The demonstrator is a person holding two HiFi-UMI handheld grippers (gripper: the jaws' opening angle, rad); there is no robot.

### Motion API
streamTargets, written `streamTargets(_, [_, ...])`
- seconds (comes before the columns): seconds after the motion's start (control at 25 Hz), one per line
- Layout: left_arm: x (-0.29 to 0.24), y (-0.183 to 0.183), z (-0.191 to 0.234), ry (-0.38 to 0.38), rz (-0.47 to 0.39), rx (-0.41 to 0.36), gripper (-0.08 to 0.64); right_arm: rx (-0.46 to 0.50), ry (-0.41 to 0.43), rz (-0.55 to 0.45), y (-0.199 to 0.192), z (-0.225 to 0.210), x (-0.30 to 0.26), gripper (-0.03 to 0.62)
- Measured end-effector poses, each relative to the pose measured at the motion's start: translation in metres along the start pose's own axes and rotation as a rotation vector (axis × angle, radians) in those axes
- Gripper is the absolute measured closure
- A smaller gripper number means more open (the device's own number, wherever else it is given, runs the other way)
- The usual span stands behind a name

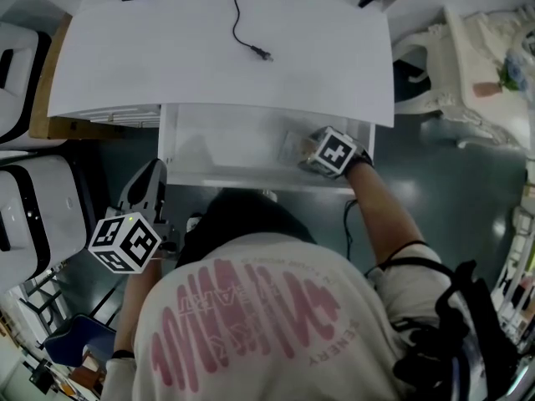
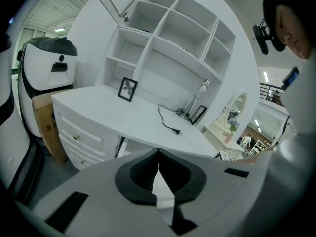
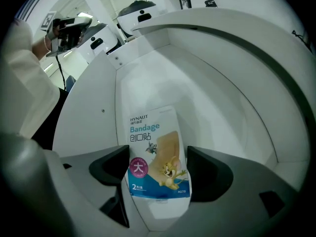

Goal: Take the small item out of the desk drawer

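Right gripper (image 3: 158, 168): your jaws stand wide apart, one on each side of the packet's near end. Both pads sit right at its side edges, and the packet looks flat and unsqueezed, so I judge that you do not have hold of it yet.
Small item: a flat white and blue bandage packet with a cartoon print (image 3: 154, 152). It lies on the floor of the drawer, directly between your jaws.
Bearing: the packet lies straight ahead of the tool, not off to either side, so the coming move looks like a plain closing.
Long axis: it runs away from you along the line of the jaws, and the printed end is the one nearest the gripper body.
Grip caution: closing across the width may buckle so thin a packet.
Drawer: the shallow white desk drawer (image 3: 224, 83) is pulled out. Its floor past the packet shows nothing else.
Nearer hand: the right one by far. In the head view it reaches into the drawer's right end.
Left gripper (image 2: 158, 177): your jaws are pressed together with nothing between them. It hangs outside the drawer, low on your left, well apart from the packet.
Farther off: the white desk top (image 1: 167, 48) carries a loose black power cord with a plug (image 1: 251, 44).
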State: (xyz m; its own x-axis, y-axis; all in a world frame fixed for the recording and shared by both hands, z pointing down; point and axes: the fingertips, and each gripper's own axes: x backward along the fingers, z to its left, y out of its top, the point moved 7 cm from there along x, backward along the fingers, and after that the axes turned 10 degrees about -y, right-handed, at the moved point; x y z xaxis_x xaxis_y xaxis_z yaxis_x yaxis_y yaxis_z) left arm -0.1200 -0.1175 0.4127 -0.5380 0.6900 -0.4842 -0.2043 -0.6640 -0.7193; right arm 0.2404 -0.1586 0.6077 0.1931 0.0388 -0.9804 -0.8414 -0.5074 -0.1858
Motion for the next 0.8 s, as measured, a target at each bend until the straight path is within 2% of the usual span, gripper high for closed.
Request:
streamTargets(0.16, [0.007,0.0,0.003,0.005,-0.011,0.001,0.529,0.01,0.027,0.032,-0.002,0.007,0.002,0.234])
streamTargets(0.32, [0.012,-0.001,0.004,0.011,-0.02,0.003,0.529,0.02,0.032,0.037,-0.006,0.008,0.004,0.308])
streamTargets(0.44, [0.017,-0.001,0.006,0.019,-0.029,0.007,0.529,-0.029,0.102,0.014,0.0,0.006,0.005,0.376])
streamTargets(0.52, [0.02,-0.001,0.006,0.024,-0.034,0.007,0.529,-0.007,0.15,0.033,0.003,0.008,0.006,0.36])
streamTargets(0.64, [0.024,-0.001,0.008,0.034,-0.038,0.007,0.529,0.075,0.208,0.094,0.004,0.012,0.006,0.338])
streamTargets(0.72, [0.026,-0.002,0.009,0.04,-0.039,0.008,0.529,0.148,0.228,0.144,0.0,0.016,0.001,0.294])
streamTargets(0.8, [0.029,-0.004,0.009,0.046,-0.042,0.01,0.529,0.174,0.244,0.168,-0.002,0.017,-0.003,0.273])
